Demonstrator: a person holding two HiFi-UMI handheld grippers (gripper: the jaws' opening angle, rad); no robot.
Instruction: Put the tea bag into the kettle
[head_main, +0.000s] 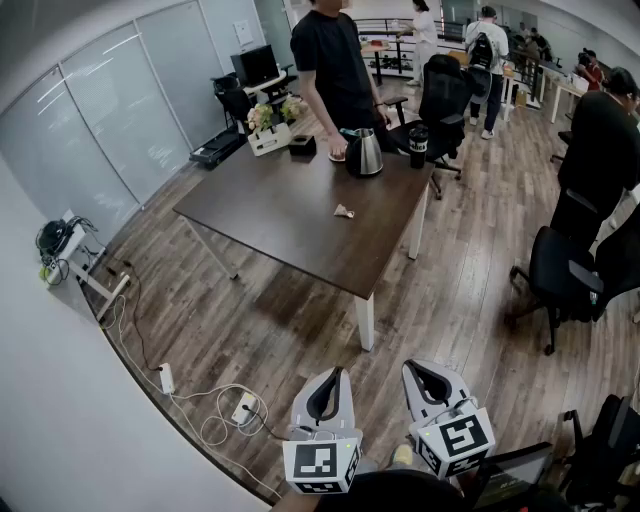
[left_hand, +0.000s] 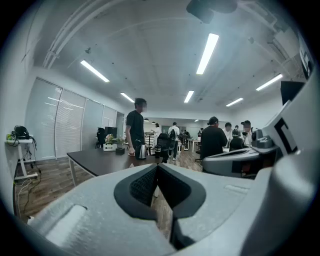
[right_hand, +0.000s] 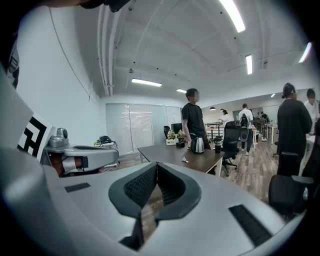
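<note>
Nearest, at six o'clock in the head view, the left gripper (head_main: 337, 372) and the right gripper (head_main: 409, 366) hang side by side over the wood floor (head_main: 300, 330), well apart from the dark table (head_main: 270, 200) toward twelve o'clock, where the tea bag (head_main: 344, 211) lies on the bare top at about seven o'clock from the kettle (head_main: 364, 153). Seen in the left gripper view, its jaws are clenched on nothing, tips meeting, with the kettle far off at eleven o'clock of them. Seen in the right gripper view, those jaws are likewise pressed together and empty, with tea bag and kettle distant at about two o'clock.
</note>
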